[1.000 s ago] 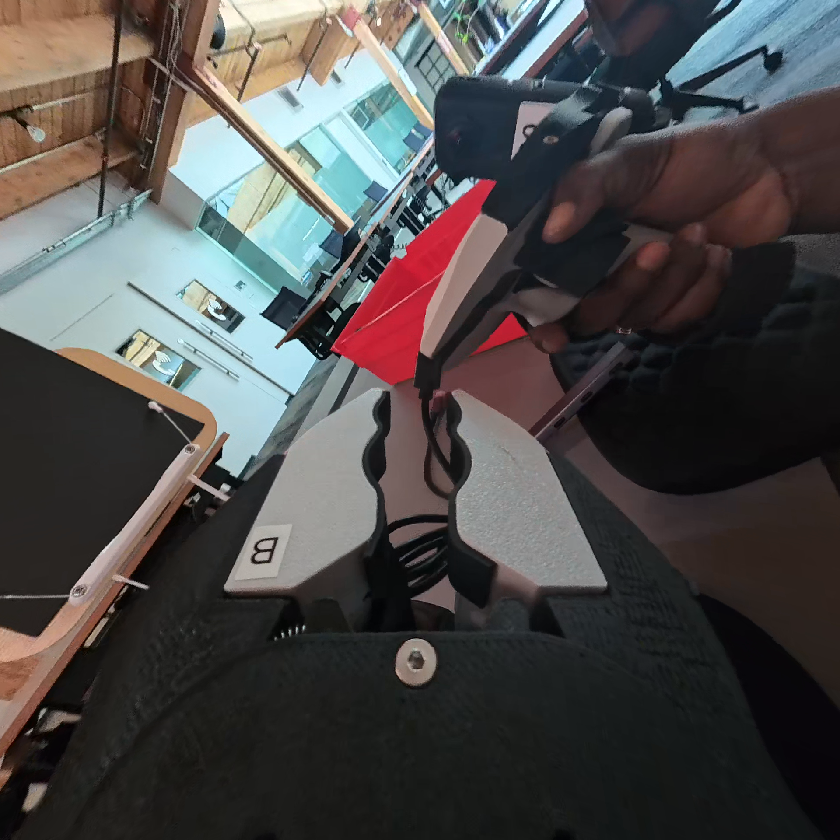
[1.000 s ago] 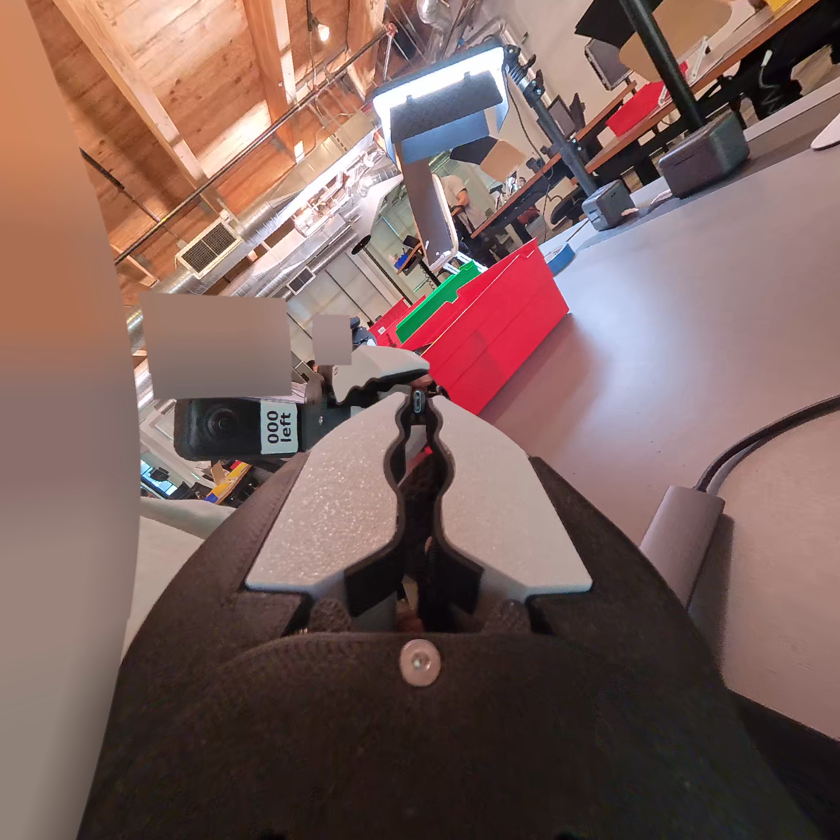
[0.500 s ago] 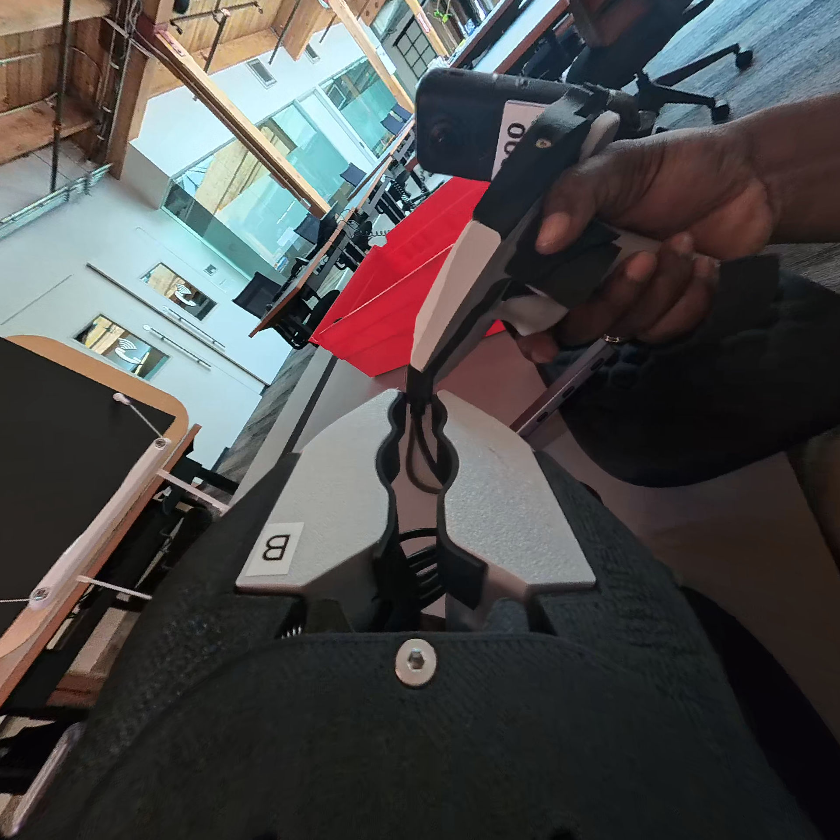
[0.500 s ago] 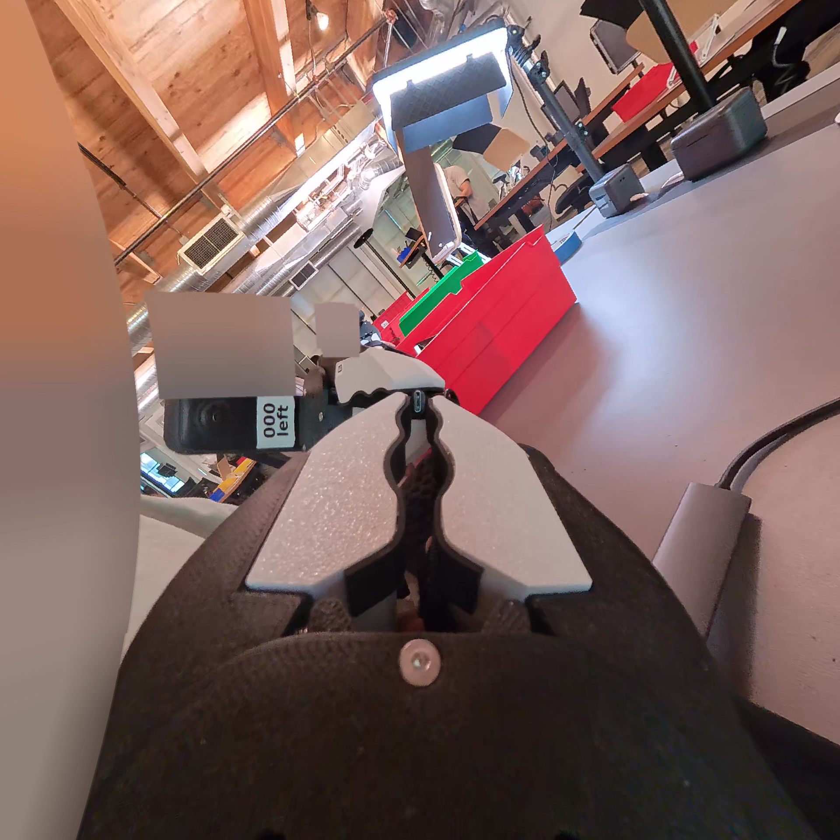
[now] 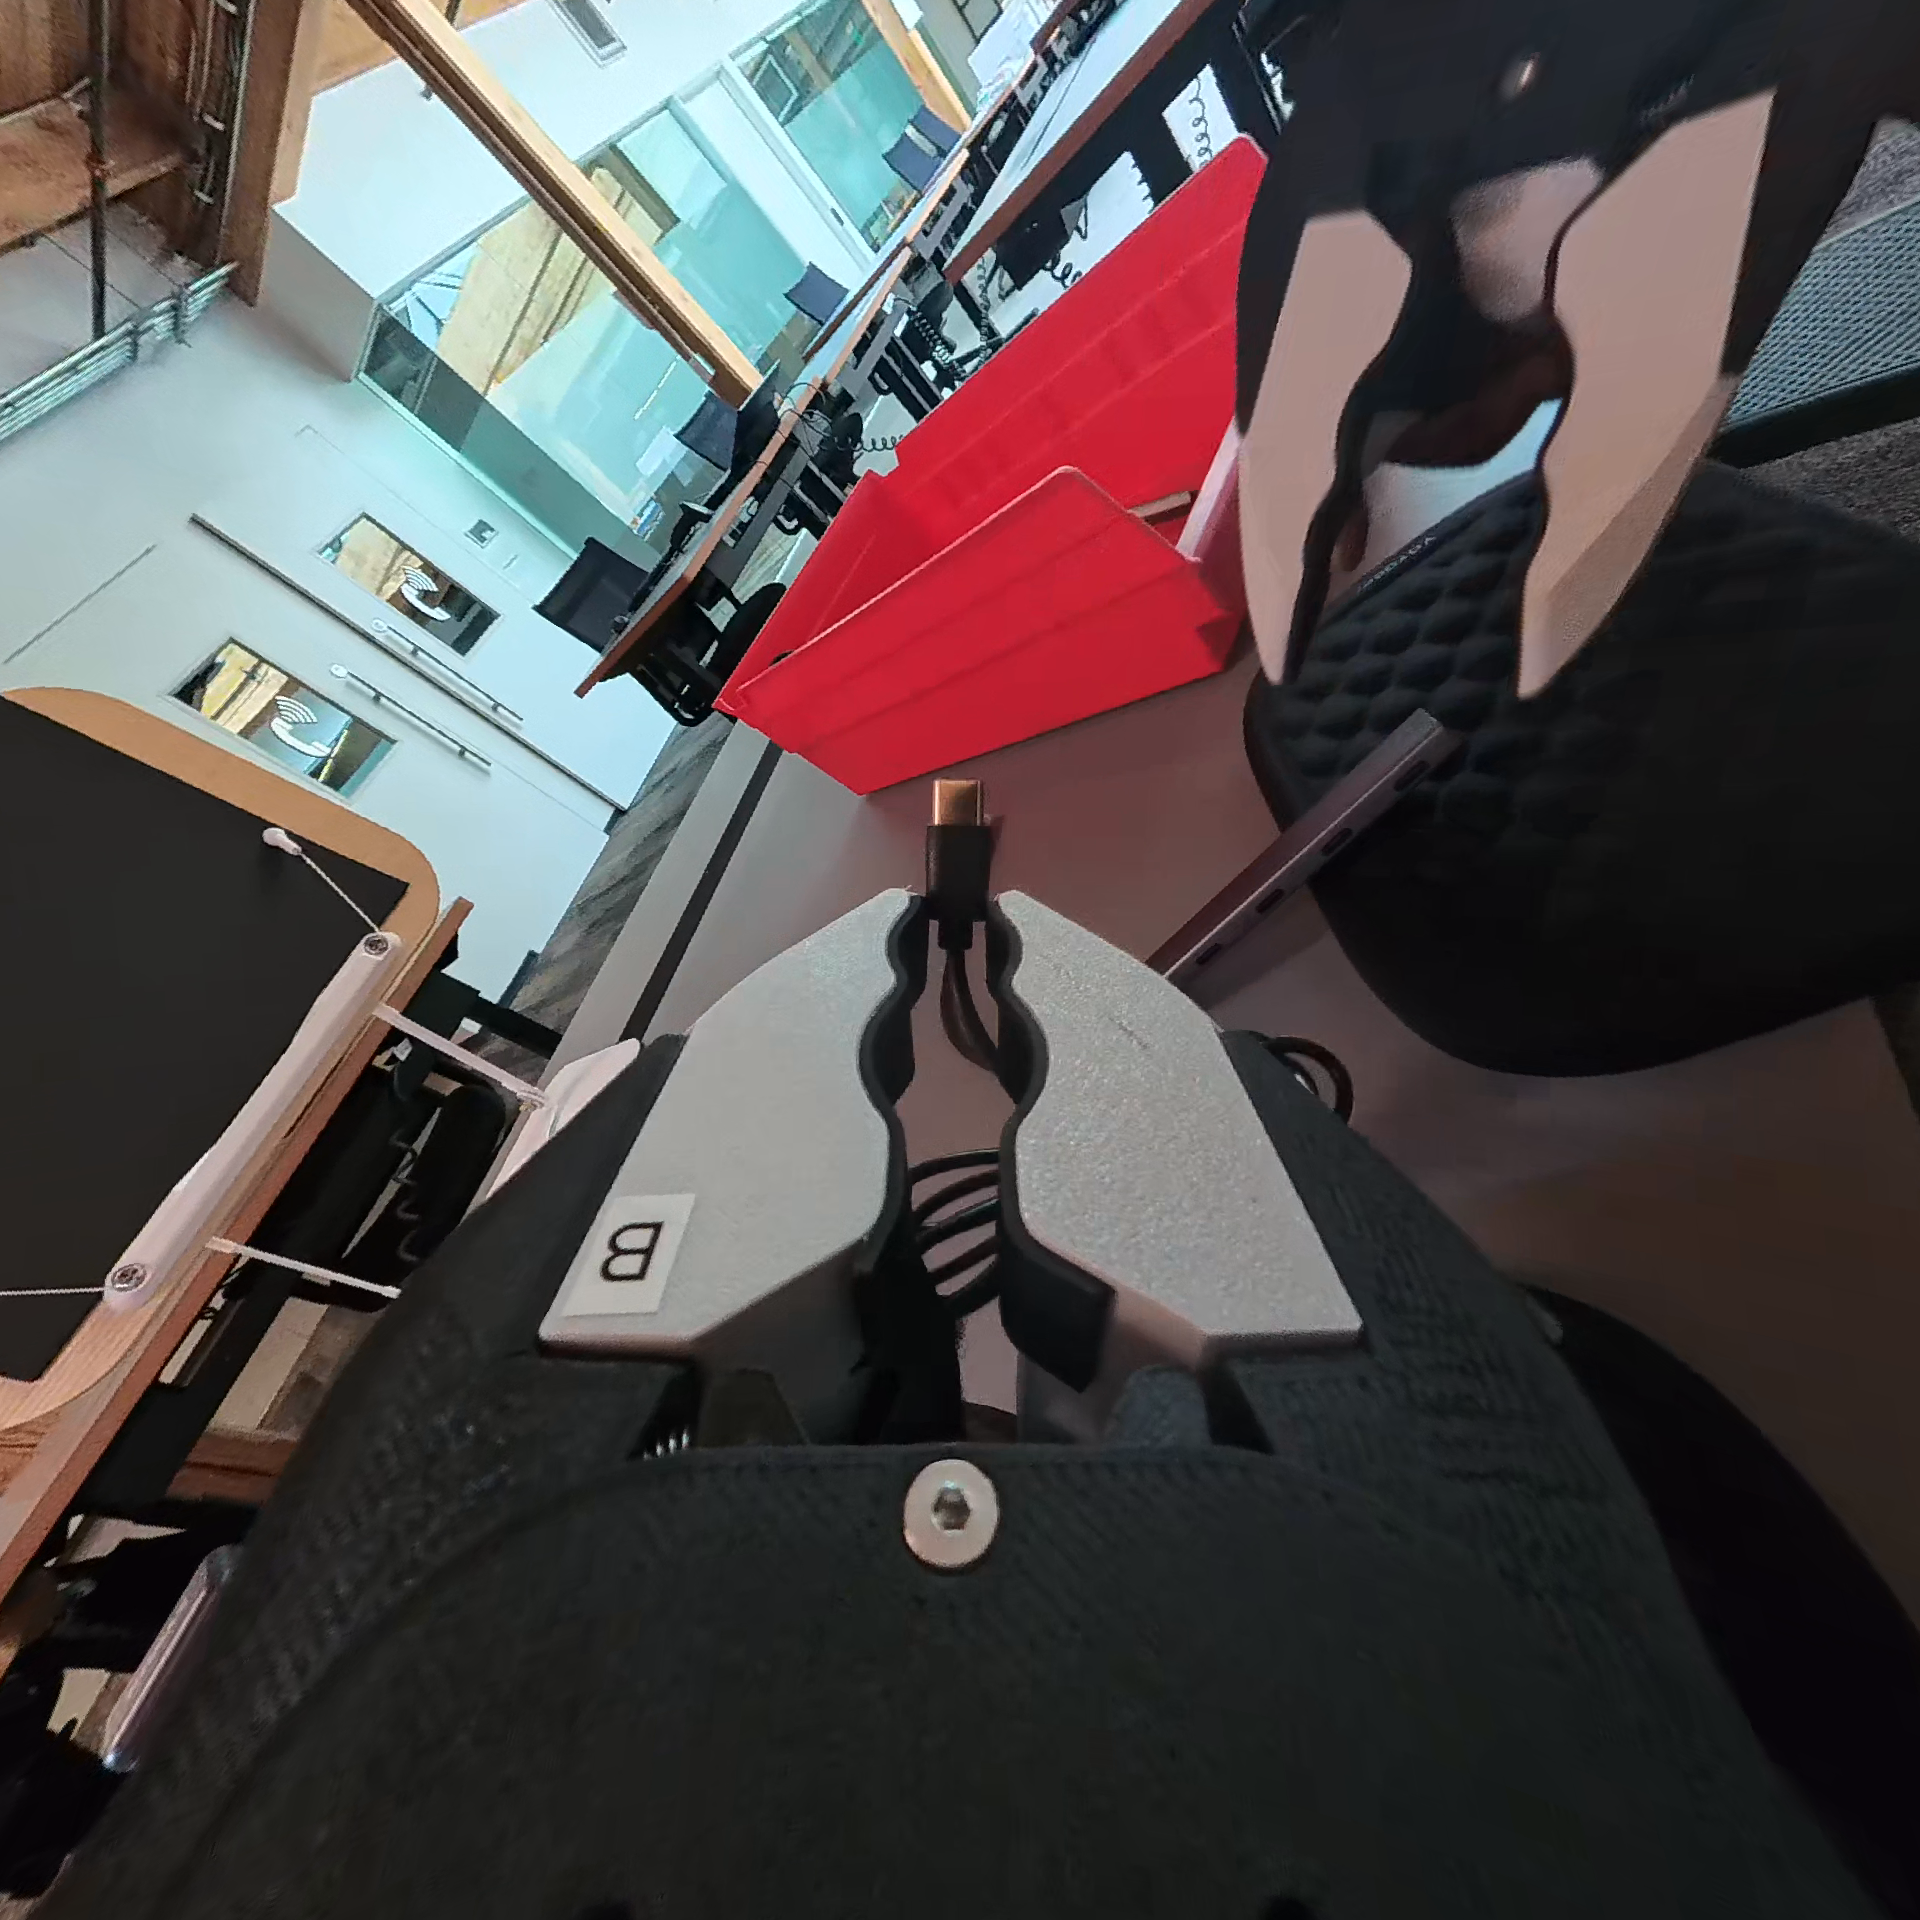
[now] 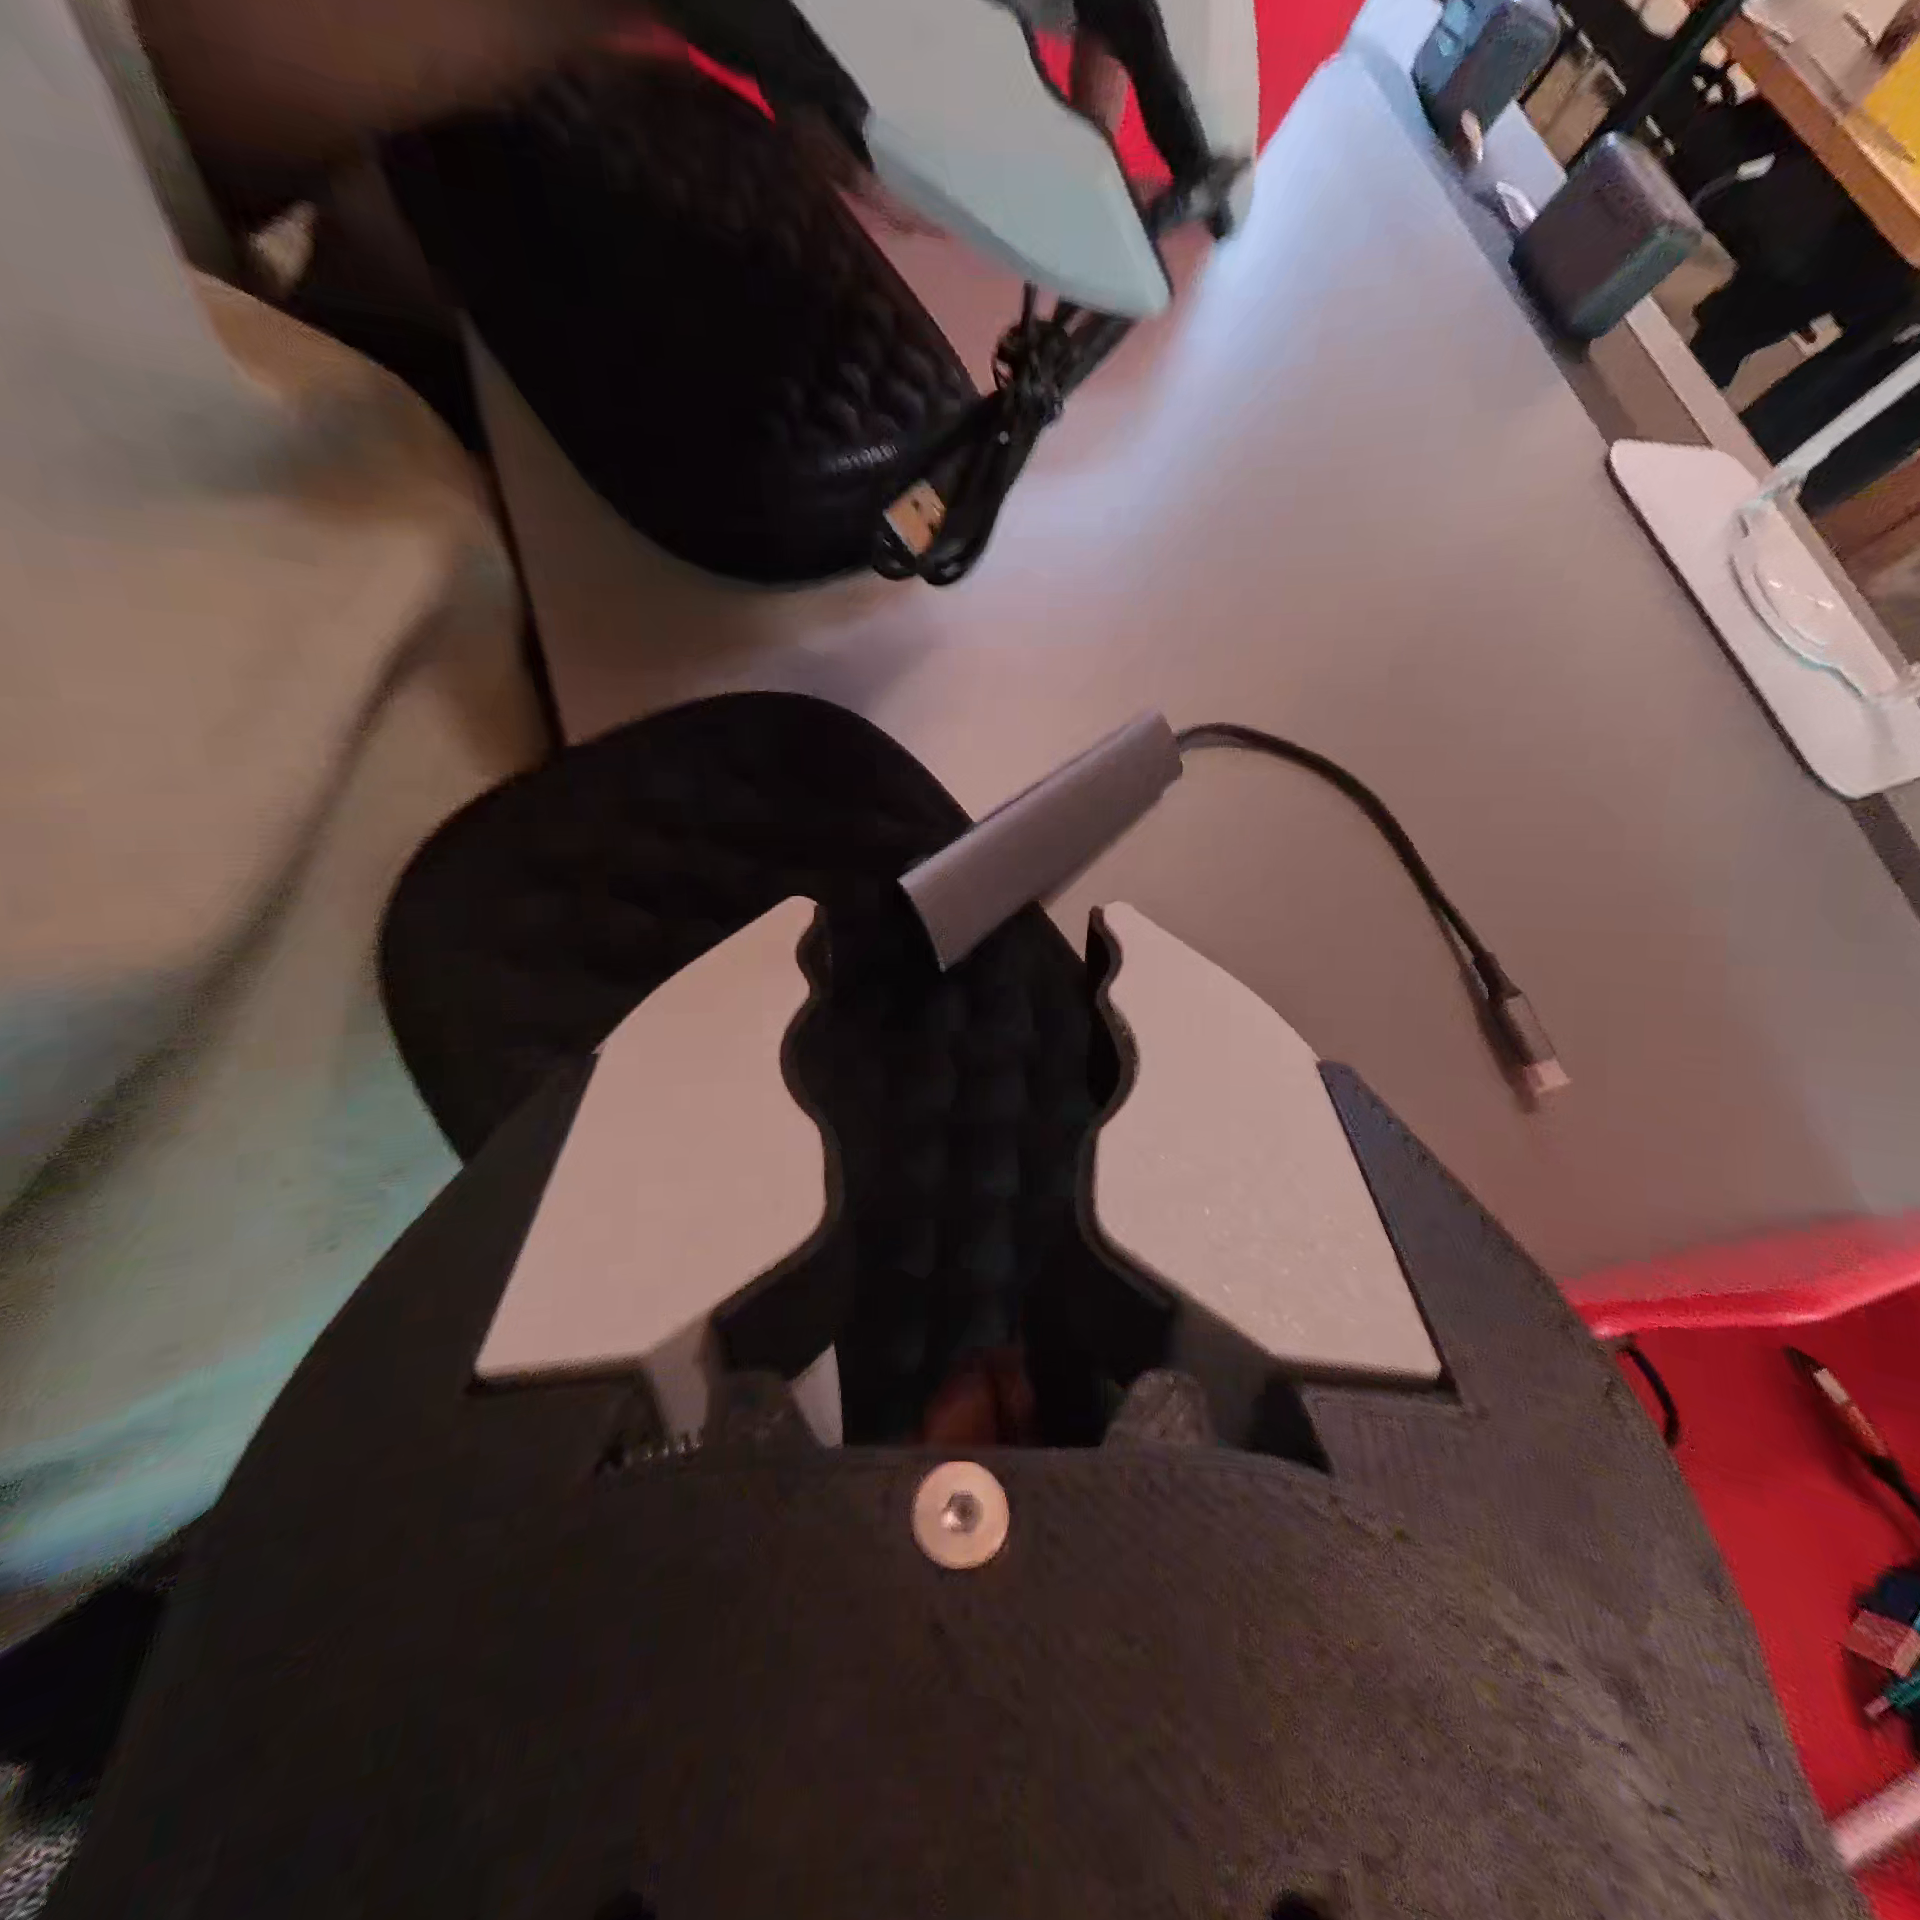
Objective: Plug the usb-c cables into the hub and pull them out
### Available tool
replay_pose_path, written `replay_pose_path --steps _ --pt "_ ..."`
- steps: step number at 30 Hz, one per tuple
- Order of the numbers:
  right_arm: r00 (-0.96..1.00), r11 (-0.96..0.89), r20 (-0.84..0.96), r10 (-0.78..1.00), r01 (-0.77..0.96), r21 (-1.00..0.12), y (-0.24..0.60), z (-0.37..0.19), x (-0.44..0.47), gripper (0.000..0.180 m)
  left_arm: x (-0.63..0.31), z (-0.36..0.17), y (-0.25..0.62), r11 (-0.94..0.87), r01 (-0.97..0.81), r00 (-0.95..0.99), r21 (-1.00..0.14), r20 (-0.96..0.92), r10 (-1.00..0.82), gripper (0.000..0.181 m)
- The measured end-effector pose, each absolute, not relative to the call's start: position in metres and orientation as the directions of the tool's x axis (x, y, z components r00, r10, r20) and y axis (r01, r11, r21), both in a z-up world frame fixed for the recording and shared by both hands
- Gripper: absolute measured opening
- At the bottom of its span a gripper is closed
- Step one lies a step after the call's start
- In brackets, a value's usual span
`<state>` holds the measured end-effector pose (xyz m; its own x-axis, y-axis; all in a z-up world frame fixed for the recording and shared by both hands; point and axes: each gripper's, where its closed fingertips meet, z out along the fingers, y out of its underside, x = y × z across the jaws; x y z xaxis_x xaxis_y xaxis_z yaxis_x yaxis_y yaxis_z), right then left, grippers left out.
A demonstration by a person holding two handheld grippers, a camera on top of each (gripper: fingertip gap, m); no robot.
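Observation:
My left gripper [image 5: 954, 912] is shut on a black USB-C cable just behind its plug [image 5: 958, 826], which sticks out past the fingertips. The rest of the cable [image 6: 987, 468] hangs coiled under it. The grey hub [image 6: 1039, 842] lies on the table with one end on a black pad [image 6: 623, 862]; its own short cable [image 6: 1392, 842] trails right. The hub also shows in the left wrist view [image 5: 1314, 847]. My right gripper [image 6: 956, 916] is open and empty, its fingertips just short of the hub's near end. It also shows in the left wrist view [image 5: 1403, 675], above the hub.
Red bins [image 5: 1018, 582] stand at the table's far side, and another red bin [image 6: 1766, 1455] is at the lower right. A second black pad [image 6: 707, 364] lies by the left gripper. A white stand base [image 6: 1745, 582] and a dark box [image 6: 1600, 249] sit at the right. One gripper's finger ends stand about 12 centimeters off the other's.
My right gripper let go of the USB-C plug, opened and swung round over the hub. My left gripper closed on the cable and now holds it alone.

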<state>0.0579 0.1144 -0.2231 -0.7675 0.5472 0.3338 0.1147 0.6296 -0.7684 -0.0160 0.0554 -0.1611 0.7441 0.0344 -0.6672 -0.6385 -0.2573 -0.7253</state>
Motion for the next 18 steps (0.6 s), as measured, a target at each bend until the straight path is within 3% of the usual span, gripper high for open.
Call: replay_pose_path --steps 7,9,16,18 --pt "-0.734 0.699 0.452 0.507 0.043 -0.714 0.111 -0.24 0.039 0.041 -0.017 -0.168 0.055 -0.286 -0.61 0.77 -0.74 -0.638 0.009 0.01" --pt "-0.647 0.754 0.564 0.513 0.027 -0.656 0.12 -0.24 0.025 0.016 -0.018 -0.171 0.056 -0.299 -0.596 0.78 -0.745 -0.626 0.003 0.01" --pt "-0.356 0.77 0.772 0.526 -0.186 -0.61 0.099 -0.19 0.005 0.009 -0.009 -0.181 0.059 -0.34 -0.44 0.891 -0.831 -0.452 -0.047 0.01" --pt "-0.245 0.808 0.835 0.492 -0.23 -0.543 0.092 -0.175 0.003 0.009 -0.006 -0.186 0.061 -0.37 -0.361 0.929 -0.856 -0.366 -0.059 0.01"
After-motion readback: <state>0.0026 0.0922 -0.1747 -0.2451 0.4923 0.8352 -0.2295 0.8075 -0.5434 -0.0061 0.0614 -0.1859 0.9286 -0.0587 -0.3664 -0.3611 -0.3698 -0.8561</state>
